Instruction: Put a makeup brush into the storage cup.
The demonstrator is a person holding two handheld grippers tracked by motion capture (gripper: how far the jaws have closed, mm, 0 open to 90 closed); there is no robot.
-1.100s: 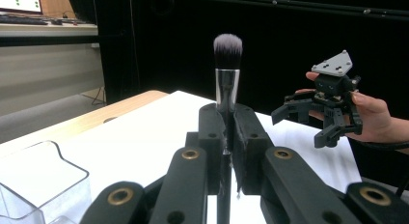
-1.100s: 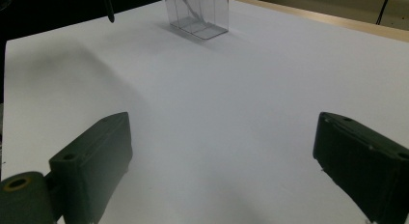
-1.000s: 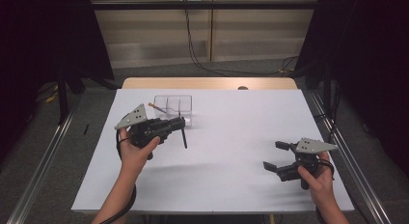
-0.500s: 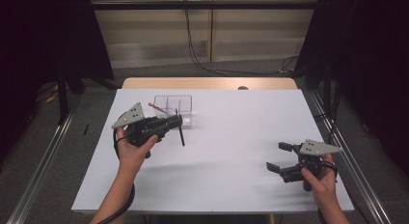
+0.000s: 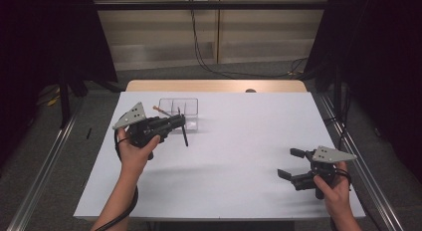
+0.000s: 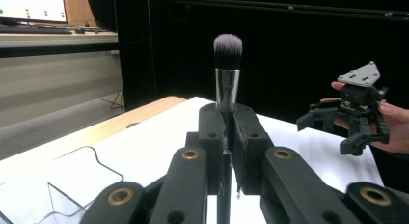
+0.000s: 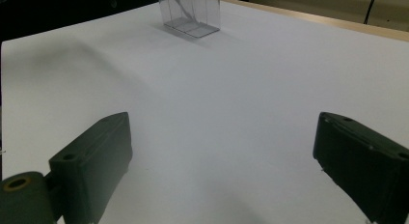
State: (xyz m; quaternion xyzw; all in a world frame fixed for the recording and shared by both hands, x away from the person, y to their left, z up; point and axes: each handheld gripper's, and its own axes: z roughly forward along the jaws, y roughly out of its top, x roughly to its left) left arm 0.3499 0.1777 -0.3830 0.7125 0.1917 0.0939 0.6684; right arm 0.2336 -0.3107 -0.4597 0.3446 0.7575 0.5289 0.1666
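Two grippers are over the white table (image 5: 239, 141), well apart from each other. The left gripper (image 5: 180, 122) sits at the table's left side, just beside the clear box (image 5: 179, 107), and its jaws are pinched tight on a brush (image 6: 226, 74). In the left gripper view the brush stands between the jaws, its silver collar just above the jaw tips and its dark, pale-tipped bristle head on top. In the high view the brush handle (image 5: 184, 136) shows as a thin dark stick slanting down from the jaws, above the table in front of the box. A thin orange stick (image 5: 160, 110) lies by the box's left end. The right gripper (image 5: 291, 164) is near the table's right front corner, held in the right hand (image 5: 334, 188); its jaws are spread wide with nothing between them, just bare table, as the right gripper view shows.
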